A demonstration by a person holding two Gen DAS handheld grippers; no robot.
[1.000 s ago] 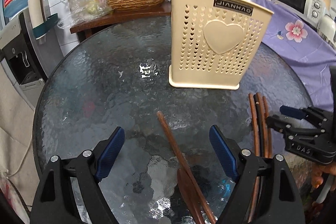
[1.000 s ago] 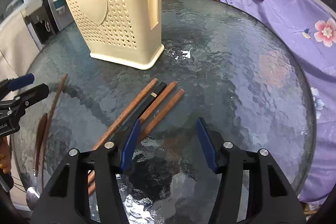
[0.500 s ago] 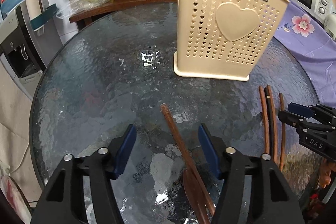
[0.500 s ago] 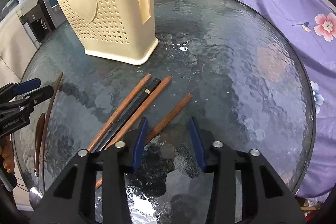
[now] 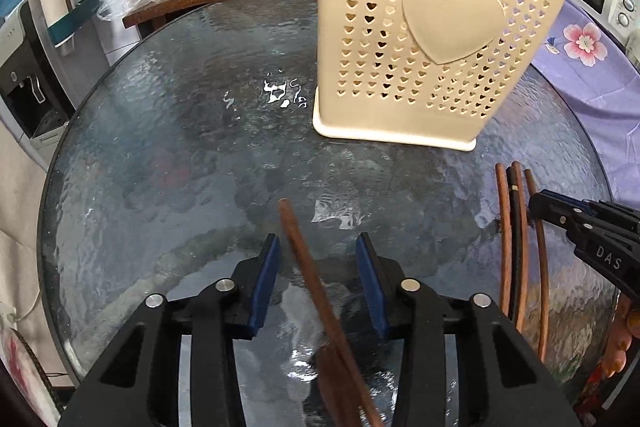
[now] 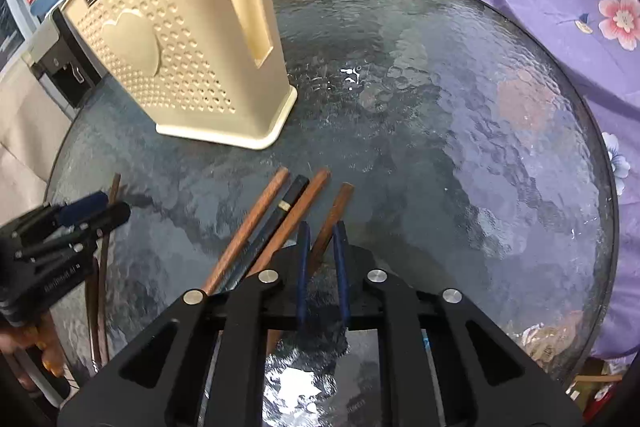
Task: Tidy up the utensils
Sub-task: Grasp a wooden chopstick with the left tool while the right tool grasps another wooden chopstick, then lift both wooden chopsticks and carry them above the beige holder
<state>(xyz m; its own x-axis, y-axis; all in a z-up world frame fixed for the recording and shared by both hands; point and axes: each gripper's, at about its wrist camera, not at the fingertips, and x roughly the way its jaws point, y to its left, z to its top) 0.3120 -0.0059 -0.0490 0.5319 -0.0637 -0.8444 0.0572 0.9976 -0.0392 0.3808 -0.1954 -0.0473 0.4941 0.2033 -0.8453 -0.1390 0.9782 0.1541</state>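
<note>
A brown wooden chopstick (image 6: 334, 215) lies between the blue pads (image 6: 303, 259) of the right claw (image 6: 321, 227), whose jaws are drawn narrow and clamp it near its lower part, its upper end reaching out past the fingertips. Just to the left of that claw three more chopsticks (image 6: 276, 219), two brown and one black with a pale band, lie side by side on the glass desk (image 6: 460, 131). Farther ahead and to the left of it stands the cream utensil holder (image 6: 180, 59), upright, pierced with small hearts and bearing one large heart. The left claw (image 5: 318, 247) is partly open and its jaws are closing around a long brown wooden handle (image 5: 308, 267) that runs between the pads; the handle lies close to the left pad, and whether they touch cannot be told. Ahead and slightly right of the left claw is the same holder, and off to its right the chopstick group with the right claw over it. A purple flowered cloth (image 6: 560, 7) lies beyond the desk's right edge.
</note>
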